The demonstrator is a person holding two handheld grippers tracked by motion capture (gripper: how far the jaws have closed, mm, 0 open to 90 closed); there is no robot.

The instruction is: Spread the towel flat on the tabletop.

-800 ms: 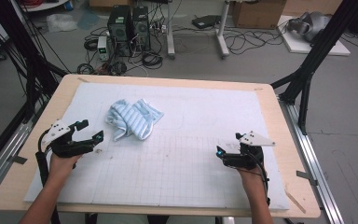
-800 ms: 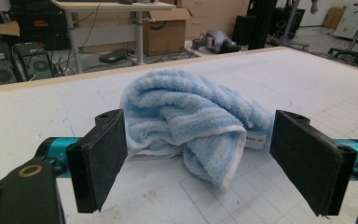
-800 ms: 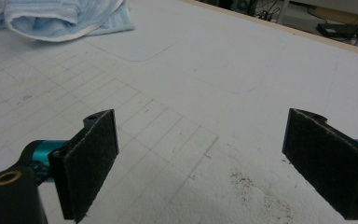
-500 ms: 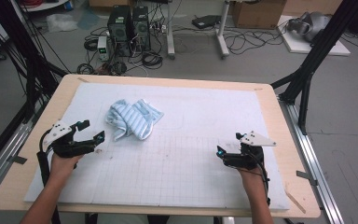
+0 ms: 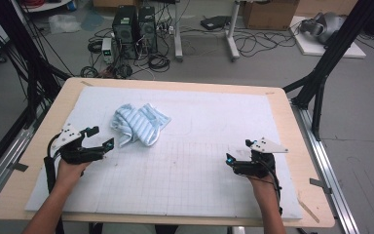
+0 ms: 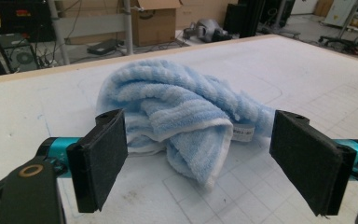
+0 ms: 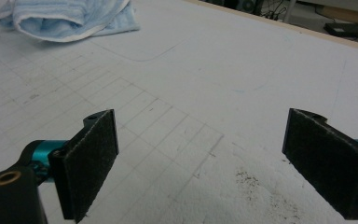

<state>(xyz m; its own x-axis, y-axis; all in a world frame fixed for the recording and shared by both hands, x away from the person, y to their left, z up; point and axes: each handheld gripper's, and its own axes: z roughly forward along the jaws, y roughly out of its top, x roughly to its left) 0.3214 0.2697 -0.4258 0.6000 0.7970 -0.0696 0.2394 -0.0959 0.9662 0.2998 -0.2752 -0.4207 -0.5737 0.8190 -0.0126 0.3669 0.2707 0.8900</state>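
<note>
White gridded mat [image 5: 185, 175] seen spread over wooden table [image 5: 292, 122]. Blue striped towel [image 5: 139, 123] seen crumpled in heap on mat's far left part, not yet grasped; work judged barely begun, with whole handling of towel left. Left gripper [image 5: 108, 143] held just beside towel, jaws spread wide, nothing pinched, towel framed between them. Right gripper [image 5: 230, 160] held well apart from towel, jaws spread wide, empty.

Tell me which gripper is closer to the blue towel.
The left gripper. Its open fingers point at the crumpled blue towel from just short of it. The right gripper, also open, sits well apart from it on the white mat.
</note>
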